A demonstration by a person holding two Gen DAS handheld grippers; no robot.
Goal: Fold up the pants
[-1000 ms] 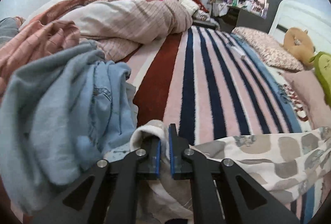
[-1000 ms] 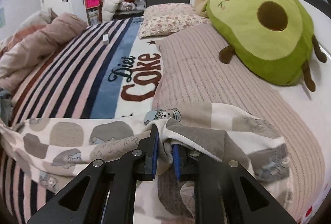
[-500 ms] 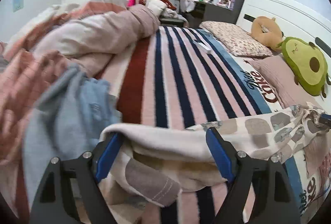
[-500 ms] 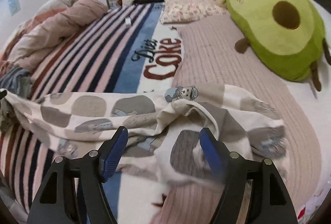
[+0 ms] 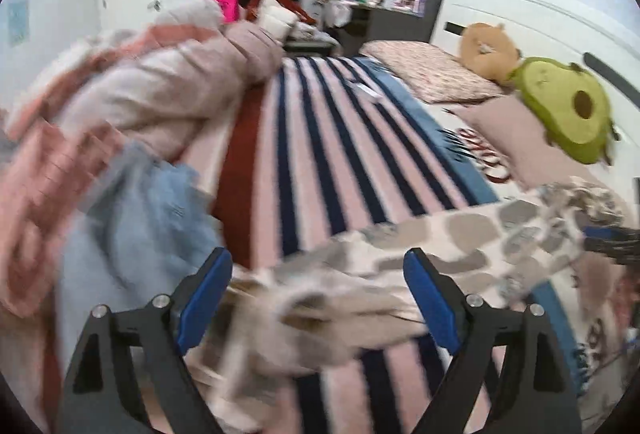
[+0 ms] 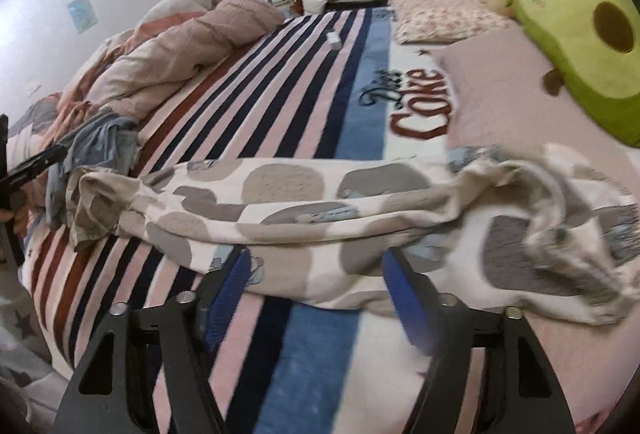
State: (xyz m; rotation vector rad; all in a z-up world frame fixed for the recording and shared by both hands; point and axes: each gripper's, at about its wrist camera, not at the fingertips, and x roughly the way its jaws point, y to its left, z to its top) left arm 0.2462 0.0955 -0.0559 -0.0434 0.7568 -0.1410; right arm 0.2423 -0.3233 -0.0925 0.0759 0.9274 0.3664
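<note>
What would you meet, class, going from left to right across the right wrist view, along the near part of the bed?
Crumpled blue-grey garment → spotted cream-and-grey pants lying across the striped blanket → dusty-pink ribbed pillow → green avocado plush toy.

One pair of pants (image 6: 304, 205), two pillows (image 6: 440, 13), two plush toys (image 6: 580, 33).

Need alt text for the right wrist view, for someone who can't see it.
Spotted pants lie stretched across a striped blanket, just beyond the open right gripper. An avocado plush sits at upper right.
</note>
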